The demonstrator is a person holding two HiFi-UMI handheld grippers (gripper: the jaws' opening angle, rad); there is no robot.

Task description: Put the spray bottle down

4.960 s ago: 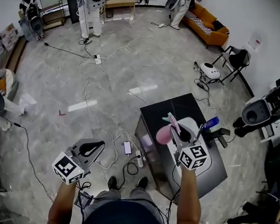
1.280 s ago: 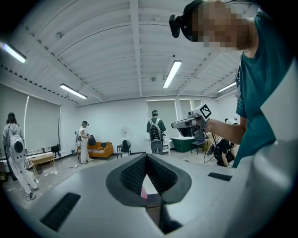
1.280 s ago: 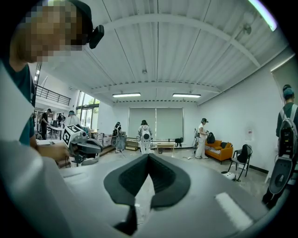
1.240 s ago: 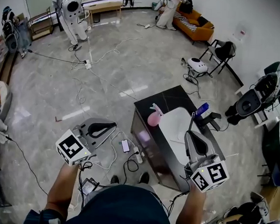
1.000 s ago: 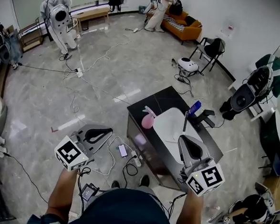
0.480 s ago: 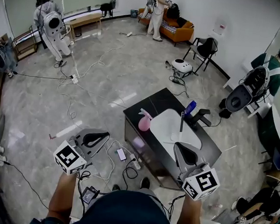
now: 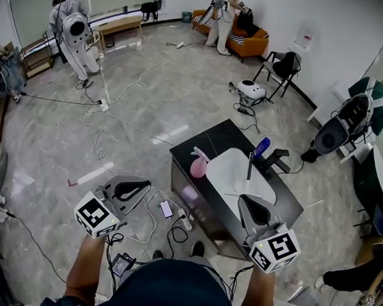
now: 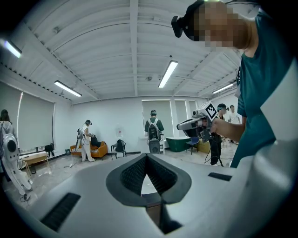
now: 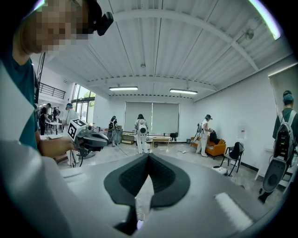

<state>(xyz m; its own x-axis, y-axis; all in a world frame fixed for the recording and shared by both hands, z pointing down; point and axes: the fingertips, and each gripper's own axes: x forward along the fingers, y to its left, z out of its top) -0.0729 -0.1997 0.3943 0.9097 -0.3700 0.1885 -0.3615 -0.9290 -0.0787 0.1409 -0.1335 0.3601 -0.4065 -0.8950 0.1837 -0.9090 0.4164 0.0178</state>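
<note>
1. The left tongs [image 7: 139, 184] are closed, tips meeting, with nothing between them. They are held over the floor [image 7: 142, 106], well to the left of the counter [image 7: 220, 137].
2. The right tongs [image 7: 248, 205] are likewise closed and empty. They are held above the near end of the counter, by the near rim of the white basin [image 7: 232, 178].
3. The spray bottle [image 7: 198, 164] stands upright on the counter, well apart from both tongs. It has a round pink body with a paler trigger head on top.
4. The spray bottle sits on the narrow dark strip between the basin's left rim and the counter's left edge. It is just beside the basin and close to that edge.
5. A faucet [image 7: 249, 165] rises at the basin's far right side, with a blue bottle [image 7: 261, 147] just beyond it. Both are across the basin from the spray bottle.
6. Beyond the spray bottle, the far corner of the counter is plain dark top.
7. Left of the counter the floor is wide and open. Loose cables [image 7: 149, 213] trail across it and gather near the counter's near-left corner.
</note>
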